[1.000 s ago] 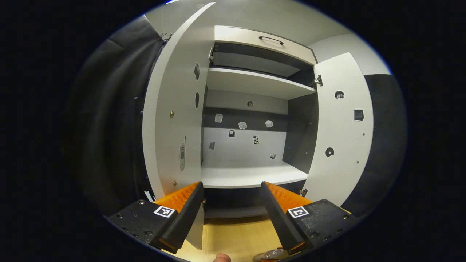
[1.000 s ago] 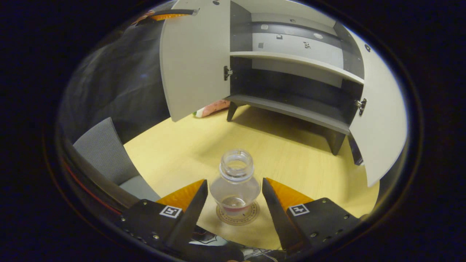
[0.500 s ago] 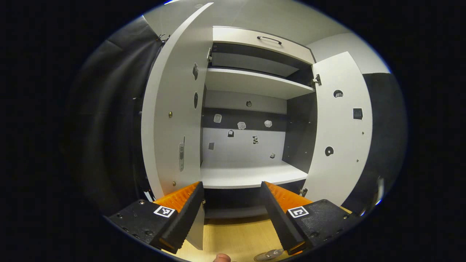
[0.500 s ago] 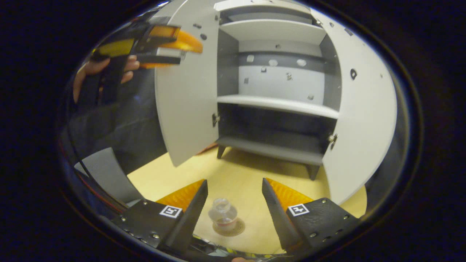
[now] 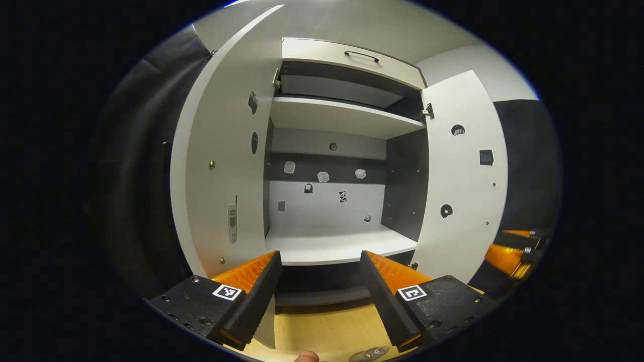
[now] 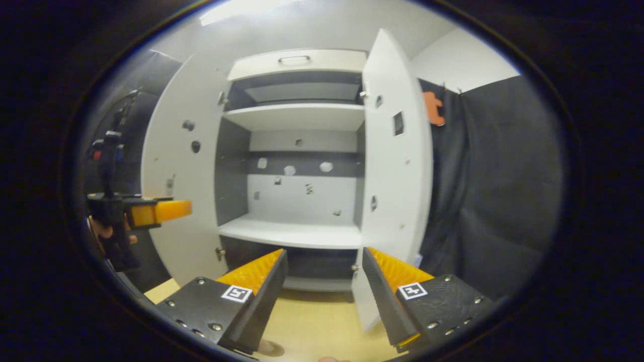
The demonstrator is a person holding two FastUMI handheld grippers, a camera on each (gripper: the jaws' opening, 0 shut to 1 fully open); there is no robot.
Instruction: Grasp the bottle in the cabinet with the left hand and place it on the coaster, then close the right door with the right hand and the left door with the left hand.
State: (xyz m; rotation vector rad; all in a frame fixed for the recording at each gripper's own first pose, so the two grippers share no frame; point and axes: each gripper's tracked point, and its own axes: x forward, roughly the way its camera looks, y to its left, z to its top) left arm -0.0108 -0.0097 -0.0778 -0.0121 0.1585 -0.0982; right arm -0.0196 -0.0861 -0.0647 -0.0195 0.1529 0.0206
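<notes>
Looking along the left gripper (image 5: 319, 281), its jaws gape empty before the cabinet (image 5: 347, 115), and a sliver of the bottle (image 5: 370, 354) shows at the near edge, so a careless drop could knock it. In the right gripper view, the right gripper (image 6: 324, 281) is likewise spread and empty near the right door (image 6: 397, 166); pushing near the hinge could jam rather than swing it.
</notes>
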